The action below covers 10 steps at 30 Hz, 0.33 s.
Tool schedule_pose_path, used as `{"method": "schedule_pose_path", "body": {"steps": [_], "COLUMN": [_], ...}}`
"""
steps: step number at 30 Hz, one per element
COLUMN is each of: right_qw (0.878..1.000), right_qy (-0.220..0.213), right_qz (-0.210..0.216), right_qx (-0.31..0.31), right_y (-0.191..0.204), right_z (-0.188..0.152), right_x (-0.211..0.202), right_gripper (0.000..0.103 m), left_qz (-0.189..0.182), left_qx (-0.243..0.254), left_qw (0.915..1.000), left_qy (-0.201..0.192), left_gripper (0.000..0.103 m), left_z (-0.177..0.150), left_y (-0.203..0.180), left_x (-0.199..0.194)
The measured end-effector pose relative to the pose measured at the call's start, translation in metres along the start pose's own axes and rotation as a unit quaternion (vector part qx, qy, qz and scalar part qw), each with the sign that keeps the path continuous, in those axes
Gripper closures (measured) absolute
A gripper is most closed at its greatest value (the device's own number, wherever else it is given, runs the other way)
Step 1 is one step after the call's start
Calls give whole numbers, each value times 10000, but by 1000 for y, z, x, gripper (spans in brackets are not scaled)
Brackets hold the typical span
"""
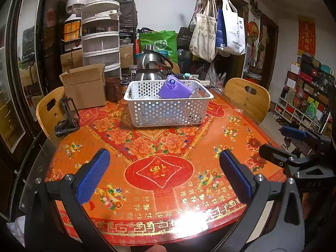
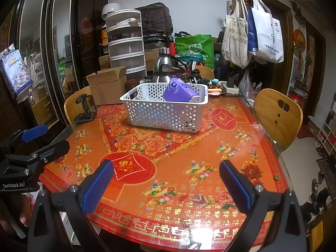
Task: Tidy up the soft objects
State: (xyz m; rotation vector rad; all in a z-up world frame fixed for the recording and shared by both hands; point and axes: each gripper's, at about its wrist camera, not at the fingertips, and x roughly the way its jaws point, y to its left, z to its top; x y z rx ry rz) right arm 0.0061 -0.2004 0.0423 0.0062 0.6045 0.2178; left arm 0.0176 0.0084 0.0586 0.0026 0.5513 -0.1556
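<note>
A purple soft pack (image 1: 175, 89) lies tilted inside the white perforated basket (image 1: 168, 111) at the far middle of the table; both also show in the right wrist view, pack (image 2: 179, 91) and basket (image 2: 166, 115). My left gripper (image 1: 163, 174) is open and empty, held over the table's near edge, well short of the basket. My right gripper (image 2: 166, 185) is open and empty, also over the near edge. The right gripper shows at the right of the left wrist view (image 1: 294, 142), the left gripper at the left of the right wrist view (image 2: 35, 140).
The round table (image 1: 159, 168) has an orange and red floral cover under glass. A cardboard box (image 1: 86, 86), a brown jar (image 1: 113, 89) and a steel kettle (image 1: 151, 65) stand behind the basket. A black phone stand (image 1: 67, 117) sits at the left edge. Wooden chairs (image 1: 247, 98) flank the table.
</note>
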Motion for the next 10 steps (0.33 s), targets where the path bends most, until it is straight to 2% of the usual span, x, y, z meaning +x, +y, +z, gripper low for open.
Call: {"method": "schedule_pose_path", "body": {"steps": [10], "right_qw": [10000], "right_qy": [28], "right_qz": [29], "right_qx": [2], "right_y": [1], "right_z": [-3], "right_x": [3], "right_gripper": [2], "left_qz": [39], "left_qx": [102], "left_qw": [9999], "left_qy": [-31], "left_gripper": [0], "left_z": [-1], "left_y": [-4], "left_x": [1]}}
